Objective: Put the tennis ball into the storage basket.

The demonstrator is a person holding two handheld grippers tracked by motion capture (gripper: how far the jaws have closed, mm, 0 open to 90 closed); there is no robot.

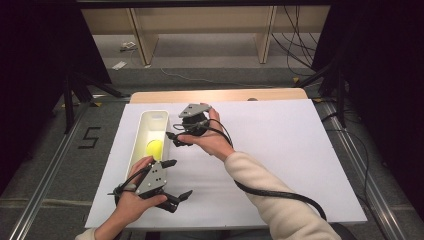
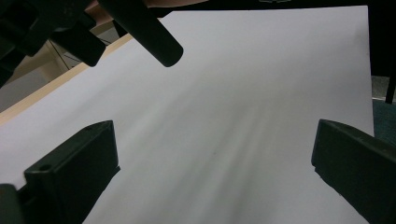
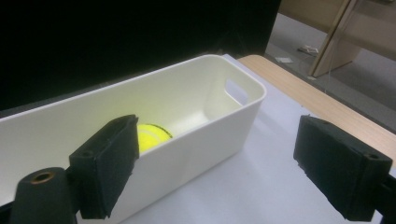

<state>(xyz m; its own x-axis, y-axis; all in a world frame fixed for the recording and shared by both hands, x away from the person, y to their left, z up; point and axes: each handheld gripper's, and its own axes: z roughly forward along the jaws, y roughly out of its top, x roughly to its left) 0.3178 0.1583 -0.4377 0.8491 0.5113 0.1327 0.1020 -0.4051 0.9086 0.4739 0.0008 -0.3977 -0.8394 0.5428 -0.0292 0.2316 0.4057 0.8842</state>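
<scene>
A yellow ball [image 1: 154,148] lies inside a long white bin [image 1: 145,120] at the left of the white sheet. In the right gripper view the ball [image 3: 148,136] peeks over the bin's near wall [image 3: 196,140]. My right gripper [image 1: 174,139] hovers just right of the bin, pointing at it. Its jaws stand apart with nothing between them [image 3: 215,140]. My left gripper [image 1: 181,177] is held near the front left of the sheet, below the bin. It is open and empty [image 2: 212,140] over bare sheet.
The white sheet [image 1: 280,150] covers a wooden table whose far edge [image 1: 220,95] shows. Metal rails run along both sides of the table. Wooden furniture legs and cables lie on the floor beyond. A black cable trails from my right gripper past the sleeve.
</scene>
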